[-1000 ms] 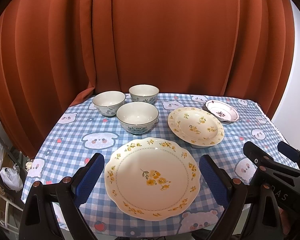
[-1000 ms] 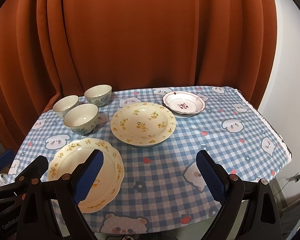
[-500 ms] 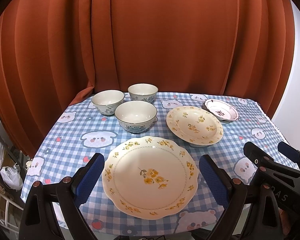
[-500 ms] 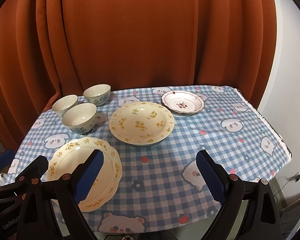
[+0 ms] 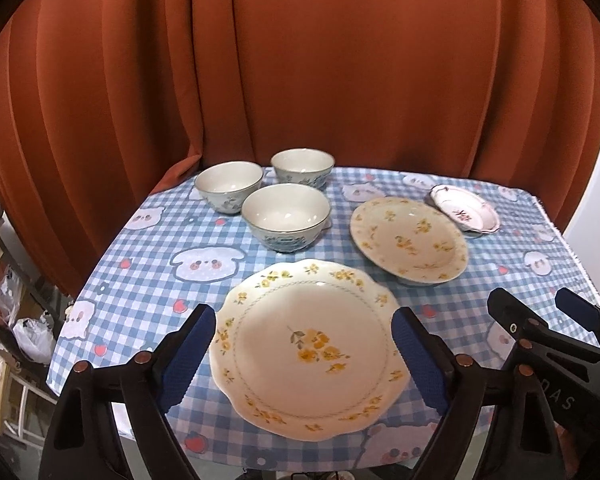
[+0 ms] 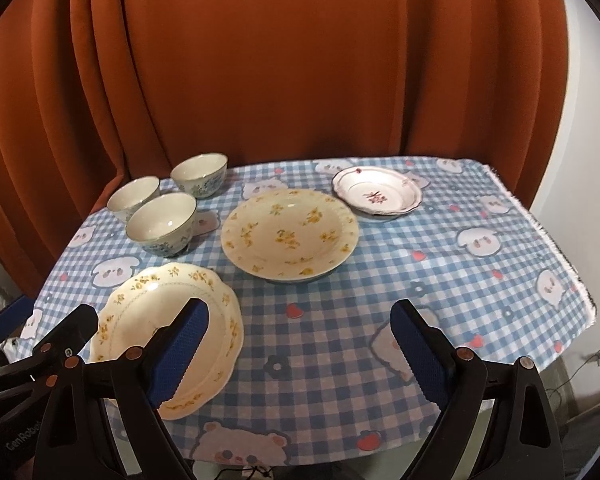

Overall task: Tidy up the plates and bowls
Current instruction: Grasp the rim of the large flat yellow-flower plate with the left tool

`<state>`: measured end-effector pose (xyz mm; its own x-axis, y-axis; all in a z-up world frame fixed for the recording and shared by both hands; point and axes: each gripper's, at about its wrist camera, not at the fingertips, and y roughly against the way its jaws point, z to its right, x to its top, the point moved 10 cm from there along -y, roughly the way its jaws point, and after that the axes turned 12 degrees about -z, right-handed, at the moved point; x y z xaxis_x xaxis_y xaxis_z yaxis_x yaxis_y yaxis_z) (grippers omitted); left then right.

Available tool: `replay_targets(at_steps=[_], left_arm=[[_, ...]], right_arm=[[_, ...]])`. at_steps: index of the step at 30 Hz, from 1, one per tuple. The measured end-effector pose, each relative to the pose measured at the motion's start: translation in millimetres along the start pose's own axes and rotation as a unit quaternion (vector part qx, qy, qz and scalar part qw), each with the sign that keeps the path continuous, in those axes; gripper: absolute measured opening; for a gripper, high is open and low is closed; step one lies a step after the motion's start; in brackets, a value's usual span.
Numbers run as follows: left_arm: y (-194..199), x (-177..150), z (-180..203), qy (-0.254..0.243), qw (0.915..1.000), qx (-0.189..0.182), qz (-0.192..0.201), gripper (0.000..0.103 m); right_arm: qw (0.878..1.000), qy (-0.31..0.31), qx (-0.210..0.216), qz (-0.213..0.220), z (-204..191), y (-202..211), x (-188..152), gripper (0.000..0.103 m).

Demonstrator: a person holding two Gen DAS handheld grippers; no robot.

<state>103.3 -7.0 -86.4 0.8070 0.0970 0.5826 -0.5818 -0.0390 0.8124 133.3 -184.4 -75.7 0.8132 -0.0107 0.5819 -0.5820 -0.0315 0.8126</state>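
Plates [image 5: 306, 346] sit near the table edge (left tool [image 5: 300, 354] closing around one, right tool [image 6: 296, 350] open, empty).

"GenRobo…" on left tongs [image 6: 32, 364]; "DAS" on right tongs [image 5: 540, 320].

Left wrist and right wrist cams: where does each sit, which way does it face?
Left wrist: on the left gripper, angled down over the scalloped plate, which lies between its closing jaws, untouched; right gripper at right.
Right wrist: on the right gripper, angled down at bare tablecloth, jaws open; left gripper at left.
Shared: three bowls, three plates, curtain.
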Motion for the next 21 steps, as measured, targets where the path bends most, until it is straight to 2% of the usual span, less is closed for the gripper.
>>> replay_targets(at_steps=[5,12,19,21], left_arm=[[-26.8,7.3,-16.0,-0.010,0.9997,0.004,-0.020,0.088],[-82.4,6.2,-36.6,-0.005,0.9961,-0.026,-0.085,0.078],[-133.4,-8.7,-51.4,-0.005,0.9891,-0.029,-0.144,0.076],[-134.8,-4.9,-52.3,-0.021,0.9910,-0.017,-0.131,0.074]], right_arm=[[1.000,0.002,0.002,-0.023,-17.4,-25.6,3.5,0.093],[0.997,-0.003,-0.016,-0.071,-46.8,-76.8,4.7,0.091],[0.991,-0.006,-0.026,-0.128,-66.8,-126.2,-9.6,0.085],[0.989,-0.007,-0.027,-0.144,-71.1,-137.3,-13.7,0.084]])
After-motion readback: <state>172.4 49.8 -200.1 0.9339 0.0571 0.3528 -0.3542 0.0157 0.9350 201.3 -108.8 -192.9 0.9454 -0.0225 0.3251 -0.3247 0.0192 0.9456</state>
